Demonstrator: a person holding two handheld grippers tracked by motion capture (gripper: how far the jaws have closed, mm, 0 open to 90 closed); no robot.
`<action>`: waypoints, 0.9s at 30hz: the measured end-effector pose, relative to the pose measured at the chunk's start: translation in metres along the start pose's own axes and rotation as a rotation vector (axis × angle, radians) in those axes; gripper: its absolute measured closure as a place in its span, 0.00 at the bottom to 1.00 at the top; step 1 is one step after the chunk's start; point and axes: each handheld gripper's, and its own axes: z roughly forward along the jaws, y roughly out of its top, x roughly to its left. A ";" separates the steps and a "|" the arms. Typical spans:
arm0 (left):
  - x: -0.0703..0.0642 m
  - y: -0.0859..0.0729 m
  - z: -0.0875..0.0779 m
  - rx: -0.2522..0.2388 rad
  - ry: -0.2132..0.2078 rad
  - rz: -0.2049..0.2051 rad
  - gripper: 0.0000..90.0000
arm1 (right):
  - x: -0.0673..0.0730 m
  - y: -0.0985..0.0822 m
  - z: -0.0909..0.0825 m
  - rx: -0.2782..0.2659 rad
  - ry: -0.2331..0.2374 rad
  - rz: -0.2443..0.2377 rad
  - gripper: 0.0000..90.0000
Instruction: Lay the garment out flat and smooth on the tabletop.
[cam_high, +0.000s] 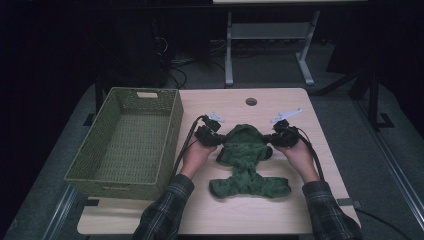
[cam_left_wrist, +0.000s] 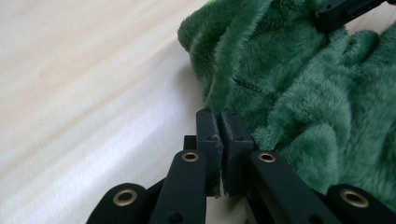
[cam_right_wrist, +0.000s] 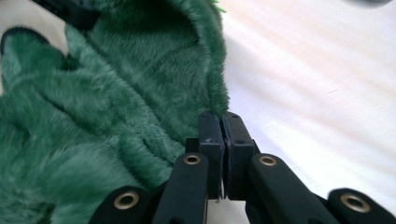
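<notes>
Two big things share the pale wooden table (cam_high: 295, 210): a woven green basket (cam_high: 170, 150) standing empty along its left side, and a fuzzy green garment (cam_high: 245, 160) lying crumpled near the middle, just right of the basket and apart from it. The garment's rounded upper part points to the far edge, near a small round hole (cam_high: 251, 101) in the tabletop, while its lower part spreads wide toward the person, whose plaid sleeves (cam_high: 165, 212) come in from the near edge.

The left gripper (cam_high: 216, 141) sits at the garment's left edge and the right gripper (cam_high: 271, 140) at its right edge, roughly level with each other, the cloth spanning the gap between them. In the left gripper view the jaws stand pressed together at the plush hem (cam_left_wrist: 233, 60), the fabric bunching just beyond their tips; whether a fold is pinched between them cannot be told. In the right gripper view the jaws are likewise together at the edge of the pile (cam_right_wrist: 140, 93), and a pinch there cannot be made out either. A black cable (cam_high: 182, 145) trails back from the left gripper beside the basket.
</notes>
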 end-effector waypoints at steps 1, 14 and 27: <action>-0.001 0.005 0.000 -0.012 0.009 0.013 0.97 | -0.003 0.002 -0.003 0.004 0.001 0.002 0.98; 0.020 0.007 0.032 -0.016 0.037 -0.034 0.98 | -0.042 -0.014 -0.003 0.015 -0.015 0.086 0.99; 0.021 0.005 0.036 -0.030 0.061 -0.011 0.80 | -0.041 -0.021 0.010 0.030 -0.041 0.091 0.83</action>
